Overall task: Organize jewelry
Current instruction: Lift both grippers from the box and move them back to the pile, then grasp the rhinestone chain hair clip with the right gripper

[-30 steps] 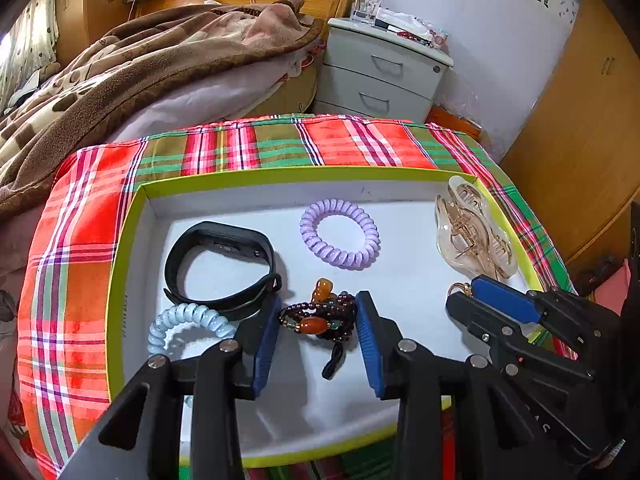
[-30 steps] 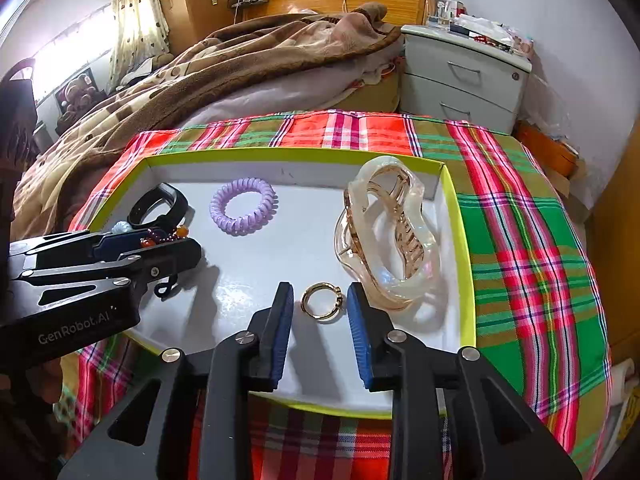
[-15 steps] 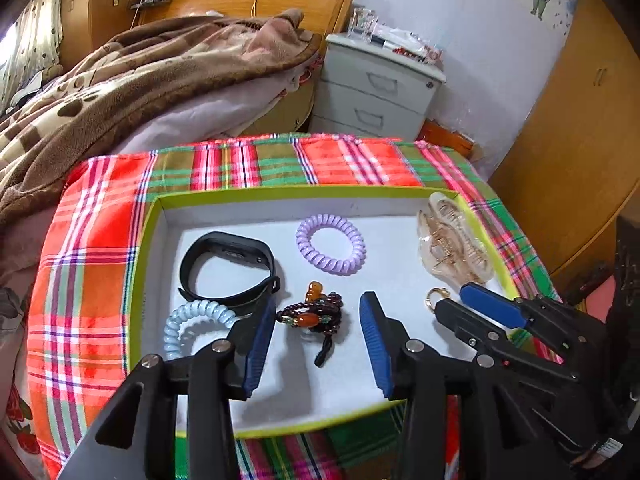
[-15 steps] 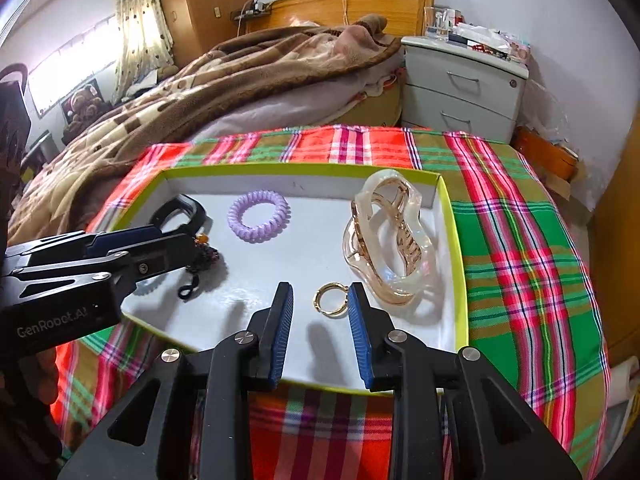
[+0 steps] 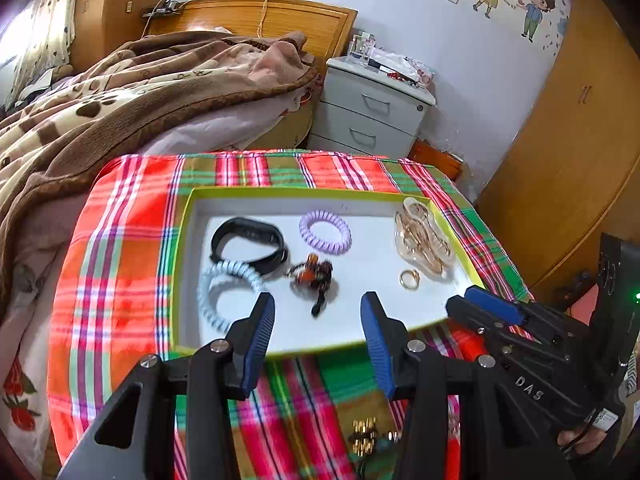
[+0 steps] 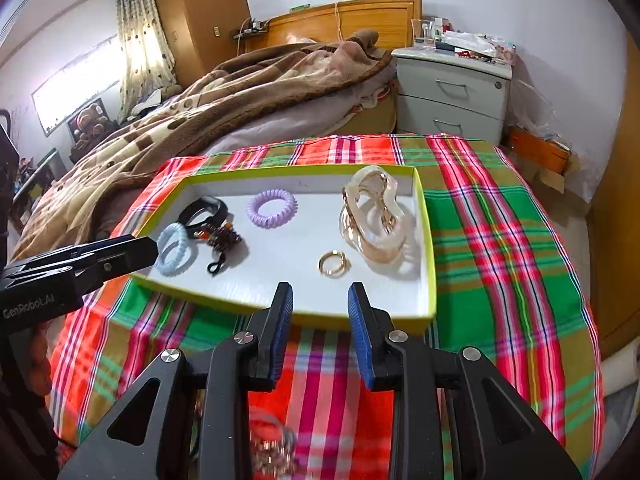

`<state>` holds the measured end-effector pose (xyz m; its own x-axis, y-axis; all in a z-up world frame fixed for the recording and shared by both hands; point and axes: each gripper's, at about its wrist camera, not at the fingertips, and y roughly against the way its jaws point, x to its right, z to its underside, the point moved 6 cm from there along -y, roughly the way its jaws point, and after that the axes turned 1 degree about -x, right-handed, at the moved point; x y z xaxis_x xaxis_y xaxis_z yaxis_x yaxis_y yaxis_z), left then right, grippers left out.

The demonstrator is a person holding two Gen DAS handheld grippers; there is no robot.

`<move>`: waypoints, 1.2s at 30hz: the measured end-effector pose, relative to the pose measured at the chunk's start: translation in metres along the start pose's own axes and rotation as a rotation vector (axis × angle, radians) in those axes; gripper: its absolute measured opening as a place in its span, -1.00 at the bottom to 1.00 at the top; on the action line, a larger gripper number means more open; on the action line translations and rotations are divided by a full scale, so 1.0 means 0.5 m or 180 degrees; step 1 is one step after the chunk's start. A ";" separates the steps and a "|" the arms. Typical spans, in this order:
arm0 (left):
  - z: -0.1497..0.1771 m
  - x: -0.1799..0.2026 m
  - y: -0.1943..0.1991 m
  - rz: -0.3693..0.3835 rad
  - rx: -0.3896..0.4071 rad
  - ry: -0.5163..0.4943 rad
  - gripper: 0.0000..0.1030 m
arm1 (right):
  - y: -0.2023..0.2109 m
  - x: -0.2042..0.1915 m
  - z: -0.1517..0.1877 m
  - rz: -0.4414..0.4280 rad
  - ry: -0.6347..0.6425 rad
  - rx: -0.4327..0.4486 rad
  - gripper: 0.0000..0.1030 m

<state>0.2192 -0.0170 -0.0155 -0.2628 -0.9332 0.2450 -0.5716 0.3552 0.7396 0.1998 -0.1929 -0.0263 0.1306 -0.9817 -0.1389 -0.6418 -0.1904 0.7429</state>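
A white tray with a yellow-green rim [image 5: 280, 350] [image 6: 422, 216] lies on a plaid cloth. In it are a black band [image 5: 248, 244] [image 6: 202, 210], a pale blue coil tie [image 5: 228, 292] [image 6: 176, 250], a lilac coil tie [image 5: 325, 232] [image 6: 272, 209], a dark bead bracelet [image 5: 314, 276] [image 6: 220, 238], a gold ring [image 5: 409, 279] [image 6: 333, 264] and a clear hair claw [image 5: 420, 240] [image 6: 374, 214]. My left gripper [image 5: 317, 312] [image 6: 132, 252] is open and empty above the tray's near edge. My right gripper [image 6: 320, 304] [image 5: 472, 300] is open and empty, just short of the ring.
More gold jewelry [image 5: 366, 436] [image 6: 272, 446] lies blurred on the cloth below the grippers. A bed with a brown blanket [image 5: 120, 92] is to the left. A grey nightstand [image 5: 372, 108] and a wooden wardrobe [image 5: 580, 140] stand behind.
Both grippers have pulled back and up from the tray. The bead bracelet and the ring stay in the tray, now farther from the fingers.
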 end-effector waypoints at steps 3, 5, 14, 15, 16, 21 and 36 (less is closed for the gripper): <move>0.022 -0.005 0.016 0.0004 0.0000 0.0041 -0.10 | 0.016 0.005 0.021 -0.0039 -0.0049 0.0000 -0.42; 0.040 -0.008 0.028 0.0022 0.0007 0.0064 -0.10 | 0.025 0.009 0.037 -0.0046 -0.0060 -0.0014 -0.42; 0.112 -0.020 0.059 0.0053 -0.0052 0.0146 -0.10 | 0.051 0.015 0.103 -0.0106 -0.0119 -0.0075 -0.42; 0.119 -0.020 0.062 0.0053 -0.0057 0.0143 -0.10 | 0.051 0.015 0.109 -0.0111 -0.0116 -0.0079 -0.42; 0.126 -0.022 0.064 0.0057 -0.0061 0.0150 -0.10 | 0.051 0.014 0.114 -0.0111 -0.0116 -0.0095 -0.42; 0.156 -0.035 0.071 0.0037 -0.0098 0.0199 -0.10 | 0.058 -0.008 0.141 -0.0236 -0.0009 -0.0109 -0.42; 0.188 -0.015 0.064 0.0132 -0.0214 0.0167 -0.10 | 0.022 -0.085 0.153 -0.0551 0.0716 -0.0254 -0.39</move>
<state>0.1298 0.0066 -0.0524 -0.2432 -0.9200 0.3074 -0.5071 0.3907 0.7683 0.1294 -0.1539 -0.0625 0.4028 -0.9066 -0.1260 -0.5350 -0.3449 0.7713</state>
